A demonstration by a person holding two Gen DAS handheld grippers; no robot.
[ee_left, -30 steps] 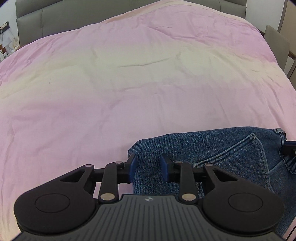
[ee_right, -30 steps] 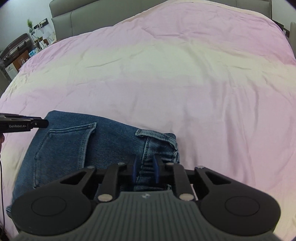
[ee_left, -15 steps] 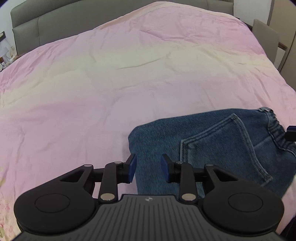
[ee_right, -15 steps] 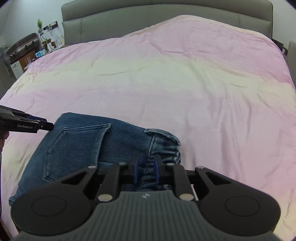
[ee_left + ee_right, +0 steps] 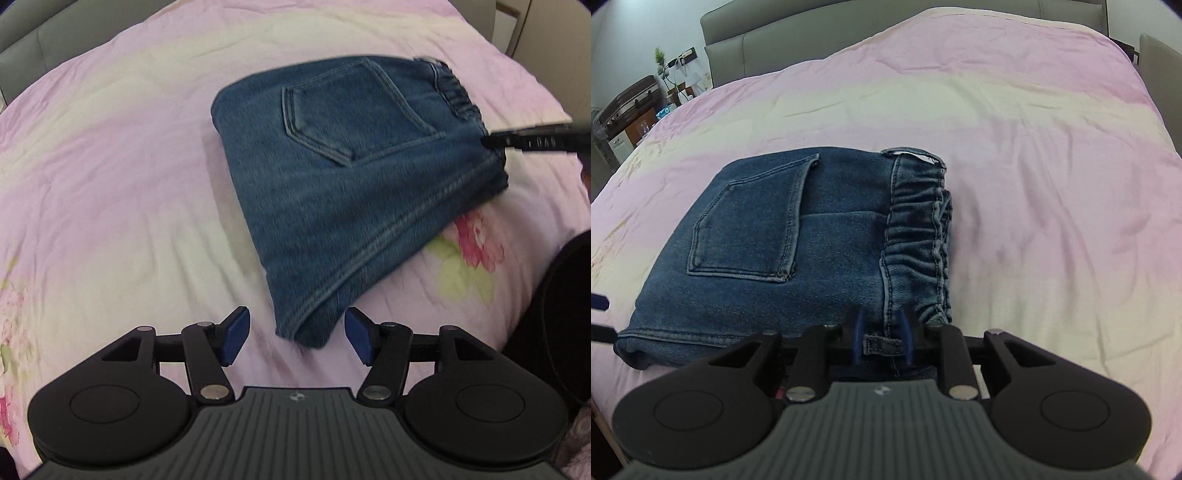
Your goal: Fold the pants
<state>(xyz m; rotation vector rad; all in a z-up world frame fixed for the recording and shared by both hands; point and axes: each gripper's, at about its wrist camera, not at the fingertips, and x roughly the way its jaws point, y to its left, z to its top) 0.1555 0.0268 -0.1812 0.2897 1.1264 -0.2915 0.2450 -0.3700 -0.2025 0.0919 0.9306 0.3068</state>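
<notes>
- The left gripper (image 5: 295, 339) hangs spread wide and empty just short of the near corner of the jeans (image 5: 351, 184), touching nothing. For a clean finish it should keep clear of that corner so the layers don't get dragged askew.
- The right gripper (image 5: 881, 334) is pinching the jeans at the near end of the gathered waistband (image 5: 916, 236), its blue pads (image 5: 857, 330) close on either side of a belt loop. I judge the step in hand to be setting down and letting go: lower until the cloth lies slack, part the pads fully, then back straight out so the loop doesn't snag.
- The jeans lie as a compact folded bundle on the pink bedspread (image 5: 1034, 147), back pocket (image 5: 757, 221) facing up, edges fairly square.
- Beyond, the bedspread runs to a grey headboard (image 5: 849, 29); nothing crowds the bundle, so a last pat flat looks easy.
</notes>
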